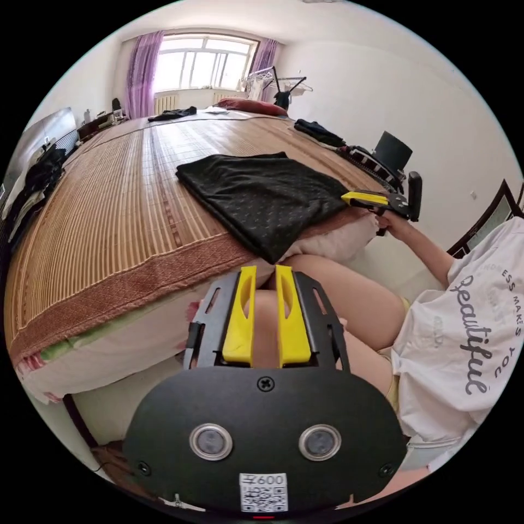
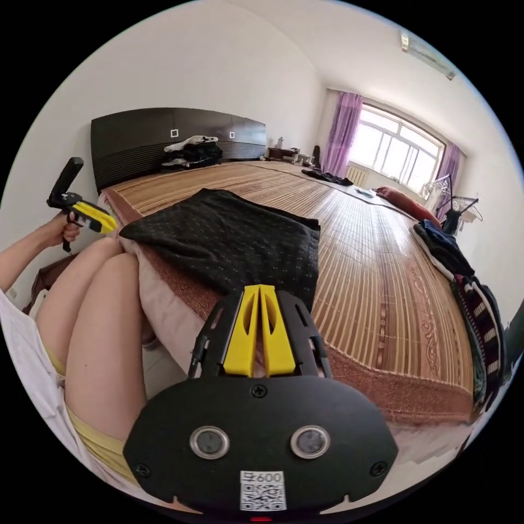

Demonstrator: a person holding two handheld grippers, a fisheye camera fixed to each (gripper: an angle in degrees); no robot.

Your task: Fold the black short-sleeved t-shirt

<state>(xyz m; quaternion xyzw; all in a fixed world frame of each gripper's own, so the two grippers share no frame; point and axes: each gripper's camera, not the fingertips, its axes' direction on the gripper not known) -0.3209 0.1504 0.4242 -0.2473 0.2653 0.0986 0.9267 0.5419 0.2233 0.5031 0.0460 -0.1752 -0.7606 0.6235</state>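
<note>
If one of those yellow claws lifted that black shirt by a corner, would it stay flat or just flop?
Probably flop: the black t-shirt is thin cloth whose edge already droops over the side of the bed. It looks light, so it should lift easily. Its folded layers would likely slide apart, since nothing pins them.

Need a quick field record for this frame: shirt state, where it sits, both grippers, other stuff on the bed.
shirt: black t-shirt folded into a flat block, one corner hanging over the bed edge
surface: bamboo mat on the bed
left gripper: jaws slightly apart, holding nothing, off the bed edge over the person's knees
right gripper: jaws together, holding nothing, just short of the shirt
contact: neither gripper touches the shirt
other items: dark clothes piled along the bed's side, red pillow near the window
</note>
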